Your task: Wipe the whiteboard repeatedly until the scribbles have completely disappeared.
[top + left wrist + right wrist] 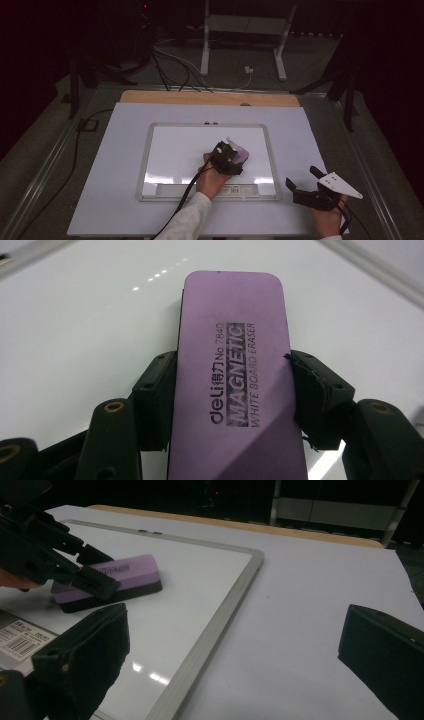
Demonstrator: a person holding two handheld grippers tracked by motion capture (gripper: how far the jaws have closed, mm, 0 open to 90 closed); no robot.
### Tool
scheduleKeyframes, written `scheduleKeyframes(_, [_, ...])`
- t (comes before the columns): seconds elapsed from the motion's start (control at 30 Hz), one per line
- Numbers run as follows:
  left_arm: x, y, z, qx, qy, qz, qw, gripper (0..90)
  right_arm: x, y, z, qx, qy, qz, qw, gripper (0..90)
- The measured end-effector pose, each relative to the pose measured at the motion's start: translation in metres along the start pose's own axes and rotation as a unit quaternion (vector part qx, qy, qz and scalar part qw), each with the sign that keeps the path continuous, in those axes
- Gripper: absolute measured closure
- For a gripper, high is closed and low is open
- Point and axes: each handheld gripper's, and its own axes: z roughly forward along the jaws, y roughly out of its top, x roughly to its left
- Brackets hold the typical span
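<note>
Where left gripper (231, 400) jaws clamp purple eraser (235, 375), its near end cut off, right gripper (235, 670) jaws wide.

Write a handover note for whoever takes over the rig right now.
Left claw: shut on the purple whiteboard eraser, pads gripping its long sides; eraser lies flat on the whiteboard, right of centre.
Right claw: open, holding nothing, over the white table sheet right of the board's frame.
Done: eraser gripped and on the board; the surface shows no marks.
Left: finish any wiping, then set the eraser down.
</note>
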Motion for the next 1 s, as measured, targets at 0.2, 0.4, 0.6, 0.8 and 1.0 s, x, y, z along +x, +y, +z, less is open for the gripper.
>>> scheduleKeyframes(0.2, [0.018, -0.001, -0.002, 0.005, 0.034, -0.017, 0.9993, 41.8, -0.001, 0.0, -0.001, -0.001, -0.001, 0.001, 1.0, 0.3])
scheduleKeyframes(0.4, [0.048, -0.007, -0.007, 0.007, 0.063, -0.051, 0.9967, 41.8, -0.001, 0.0, -0.001, -0.002, -0.002, 0.001, 1.0, 0.3])
scheduleKeyframes(0.6, [0.073, -0.016, -0.015, 0.007, 0.089, -0.083, 0.9925, 41.8, -0.001, 0.0, -0.001, -0.002, -0.002, 0.001, 1.0, 0.3])
scheduleKeyframes(0.8, [0.09, -0.025, -0.022, 0.007, 0.109, -0.107, 0.9883, 41.8, -0.001, 0.0, -0.001, -0.002, -0.002, 0.001, 1.0, 0.3])
scheduleKeyframes(1.0, [0.102, -0.033, -0.029, 0.003, 0.122, -0.126, 0.9846, 41.8, -0.001, 0.0, -0.001, -0.002, -0.002, 0.001, 1.0, 0.3])
